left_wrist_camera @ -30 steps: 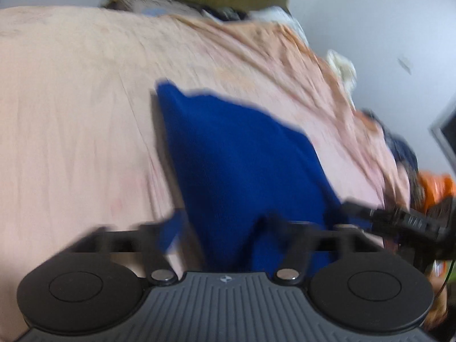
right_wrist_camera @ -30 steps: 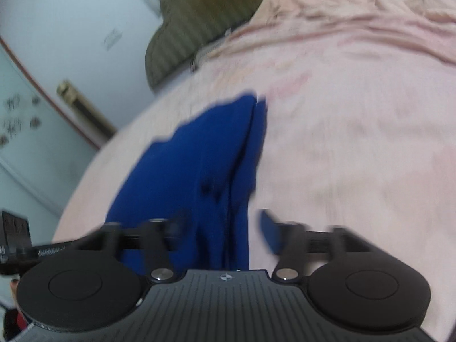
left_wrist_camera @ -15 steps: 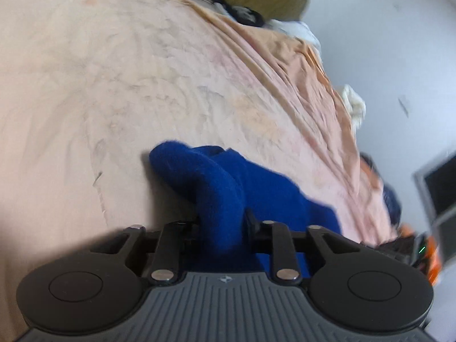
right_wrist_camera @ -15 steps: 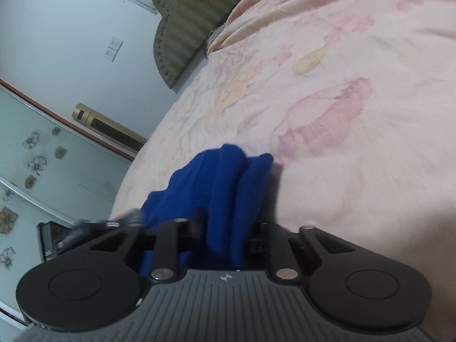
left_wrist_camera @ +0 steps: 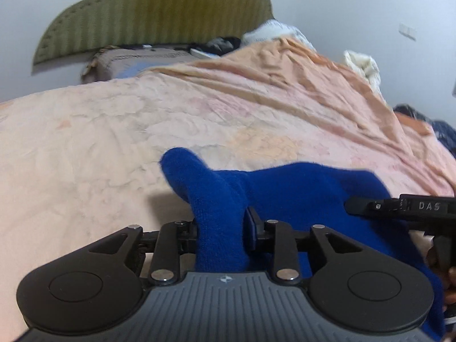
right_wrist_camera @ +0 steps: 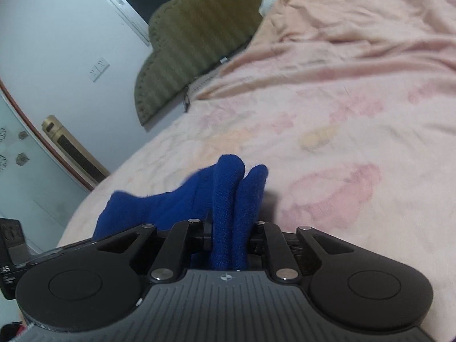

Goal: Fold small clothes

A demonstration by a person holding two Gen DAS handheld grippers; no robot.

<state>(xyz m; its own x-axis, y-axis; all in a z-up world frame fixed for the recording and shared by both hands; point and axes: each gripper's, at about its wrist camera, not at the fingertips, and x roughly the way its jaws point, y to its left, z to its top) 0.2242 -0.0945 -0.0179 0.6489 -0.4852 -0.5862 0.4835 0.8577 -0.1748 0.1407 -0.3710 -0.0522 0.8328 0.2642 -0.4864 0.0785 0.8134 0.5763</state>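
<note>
A small dark blue knitted garment (left_wrist_camera: 285, 193) is held up off the pink bedspread (left_wrist_camera: 114, 131). My left gripper (left_wrist_camera: 221, 228) is shut on one bunched corner of it, and the cloth stretches away to the right. My right gripper (right_wrist_camera: 232, 233) is shut on another bunched corner of the blue garment (right_wrist_camera: 228, 199), and the cloth trails off to the left. The right gripper's body shows at the right edge of the left wrist view (left_wrist_camera: 404, 208). The pinched folds stick up past both sets of fingers.
An olive green striped headboard (left_wrist_camera: 154, 11) stands at the far end of the bed. White and dark clothes (left_wrist_camera: 362, 62) lie along the bed's right side. A glass door with a brass handle (right_wrist_camera: 71, 151) is to the left of the bed.
Both grippers closed on corners of the blue garment, which lay flat a second ago, and lifted it. Both views have tilted up toward the headboard.
</note>
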